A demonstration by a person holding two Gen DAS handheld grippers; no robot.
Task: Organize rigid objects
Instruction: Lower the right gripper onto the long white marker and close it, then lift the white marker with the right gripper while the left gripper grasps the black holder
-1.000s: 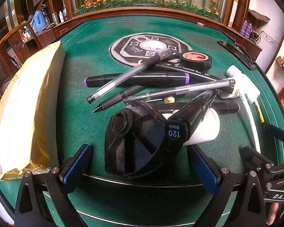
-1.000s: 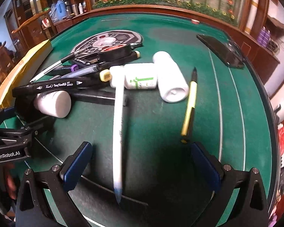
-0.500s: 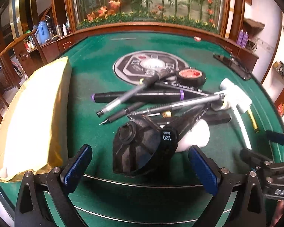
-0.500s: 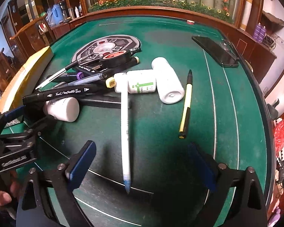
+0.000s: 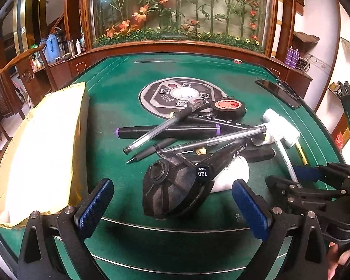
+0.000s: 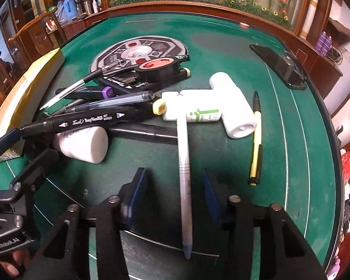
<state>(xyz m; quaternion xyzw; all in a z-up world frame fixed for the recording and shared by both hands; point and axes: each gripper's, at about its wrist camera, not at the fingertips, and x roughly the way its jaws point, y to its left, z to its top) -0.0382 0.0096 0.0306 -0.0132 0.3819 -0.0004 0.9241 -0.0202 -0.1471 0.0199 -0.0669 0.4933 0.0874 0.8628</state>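
Note:
A pile of pens and markers (image 5: pixel 175 130) lies mid-table with a black tape roll (image 5: pixel 227 107), white bottles (image 6: pixel 233 107) and a black fan-shaped piece (image 5: pixel 172 186). My left gripper (image 5: pixel 172 205) is open, its pads either side of the fan-shaped piece. My right gripper (image 6: pixel 175 193) is partly closed around a white pen (image 6: pixel 184 163) that lies between its pads without touching them. A yellow-black pen (image 6: pixel 255 144) lies to the right.
A gold padded envelope (image 5: pixel 42 149) lies along the table's left side. A black phone (image 6: pixel 277 65) lies at the far right. A round control panel (image 5: pixel 182 95) sits in the green table (image 5: pixel 119 74), which has a wooden rim.
My right gripper has narrowed its jaws around the white pen and moved forward over it. My left gripper has pulled back and risen slightly, still open.

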